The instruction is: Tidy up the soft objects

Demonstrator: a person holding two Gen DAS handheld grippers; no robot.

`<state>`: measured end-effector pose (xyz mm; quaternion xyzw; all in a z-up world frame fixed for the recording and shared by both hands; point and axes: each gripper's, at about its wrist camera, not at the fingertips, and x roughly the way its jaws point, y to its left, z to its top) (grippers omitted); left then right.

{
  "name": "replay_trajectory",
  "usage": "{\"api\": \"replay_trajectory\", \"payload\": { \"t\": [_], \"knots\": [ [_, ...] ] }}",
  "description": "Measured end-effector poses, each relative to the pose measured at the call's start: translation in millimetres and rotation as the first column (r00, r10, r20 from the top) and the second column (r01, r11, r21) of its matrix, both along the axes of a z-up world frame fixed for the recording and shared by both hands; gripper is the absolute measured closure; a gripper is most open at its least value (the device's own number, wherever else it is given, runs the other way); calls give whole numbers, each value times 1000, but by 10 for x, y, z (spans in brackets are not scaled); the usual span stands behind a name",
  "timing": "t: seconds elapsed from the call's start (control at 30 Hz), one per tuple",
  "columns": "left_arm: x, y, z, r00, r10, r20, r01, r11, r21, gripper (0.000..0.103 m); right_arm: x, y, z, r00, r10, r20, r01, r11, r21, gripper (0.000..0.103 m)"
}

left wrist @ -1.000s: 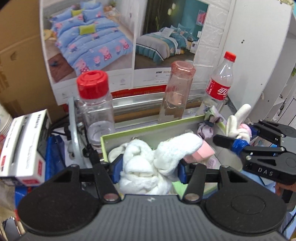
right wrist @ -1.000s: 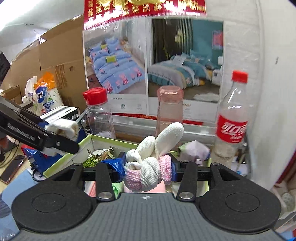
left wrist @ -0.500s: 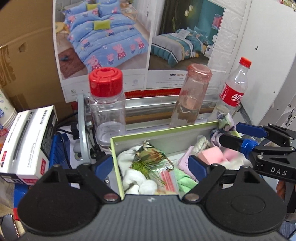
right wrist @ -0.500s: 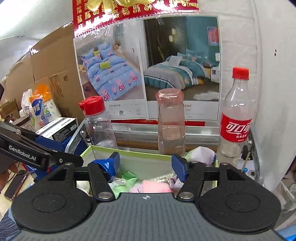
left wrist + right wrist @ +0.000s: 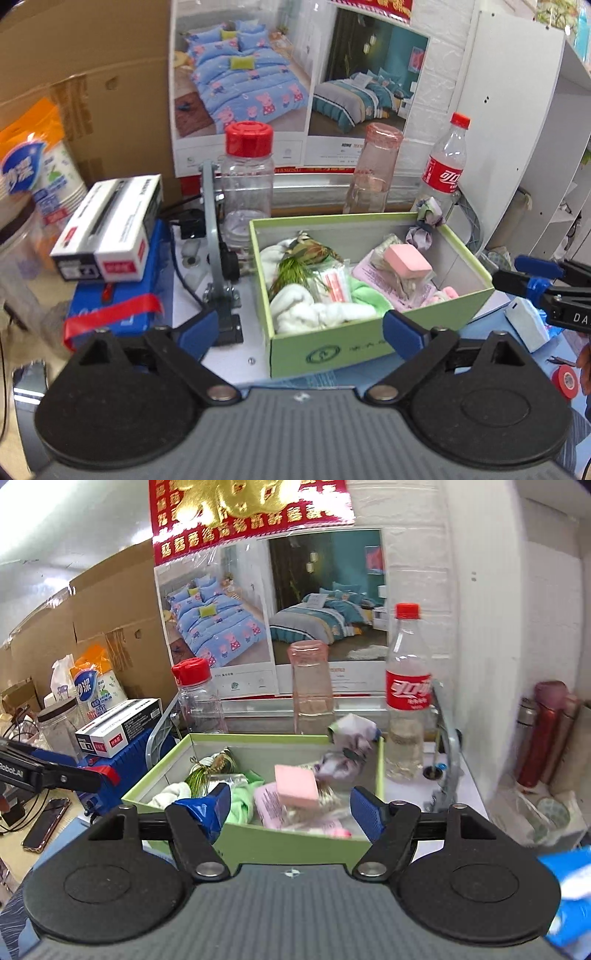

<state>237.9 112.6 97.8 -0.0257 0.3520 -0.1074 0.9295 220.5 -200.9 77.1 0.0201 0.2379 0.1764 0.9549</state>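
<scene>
A light green open box point(image 5: 354, 350) point(image 5: 295, 840) sits on the table and holds soft things: a white towel point(image 5: 314, 314) at its near left, a green cloth point(image 5: 365, 295) point(image 5: 240, 801), a pink sponge point(image 5: 406, 260) point(image 5: 295, 784) and a camouflage item point(image 5: 310, 254). A purple floral scrunchie point(image 5: 424, 221) point(image 5: 351, 734) hangs over the far right corner. My left gripper point(image 5: 299, 332) stands open before the box front, empty. Open and empty as well, my right gripper point(image 5: 291, 808) hovers at the box's near edge. It also shows at the right edge of the left wrist view point(image 5: 532, 277).
Behind the box stand a red-capped clear jar point(image 5: 249, 184), a pink tumbler point(image 5: 373, 170) and a cola bottle point(image 5: 443, 166). A white carton point(image 5: 110, 229) lies on a blue case point(image 5: 114, 302) at the left. Thermos flasks point(image 5: 543, 731) stand far right, a phone point(image 5: 46, 823) lies far left.
Both grippers have let go: the white towel and the pink-and-white plush now lie in the box. Both grippers opened and pulled back from the box.
</scene>
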Motion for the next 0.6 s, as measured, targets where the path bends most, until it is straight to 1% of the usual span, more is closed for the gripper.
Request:
{"api": "replay_trajectory", "payload": {
  "t": [0.1, 0.17, 0.23, 0.33, 0.4, 0.5, 0.6],
  "knots": [
    [-237, 43, 14, 999, 38, 21, -38, 999, -13, 6, -208, -71, -15, 999, -42, 5, 42, 999, 25, 44],
    [-381, 39, 19, 998, 58, 37, -58, 998, -15, 6, -316, -83, -29, 997, -77, -3, 77, 997, 19, 44],
    [-520, 26, 16, 996, 73, 58, -71, 997, -25, 5, -410, -67, -47, 991, -135, -7, 135, 991, 13, 44],
    [-698, -23, -2, 990, 105, 96, -102, 994, -33, 5, -467, -26, -73, 960, -269, -72, 268, 963, -28, 44],
    [-784, -61, -24, 987, 120, 111, -116, 993, -35, 5, -498, 12, -88, 943, -317, -102, 312, 948, -60, 44],
    [-875, -107, -70, 985, 132, 107, -127, 990, -60, 5, -625, 38, -117, 955, -289, -71, 288, 957, -30, 44],
    [-945, -155, -112, 984, 143, 103, -137, 988, -64, 5, -748, 89, -147, 951, -305, -50, 305, 952, -6, 44]
  ]
}}
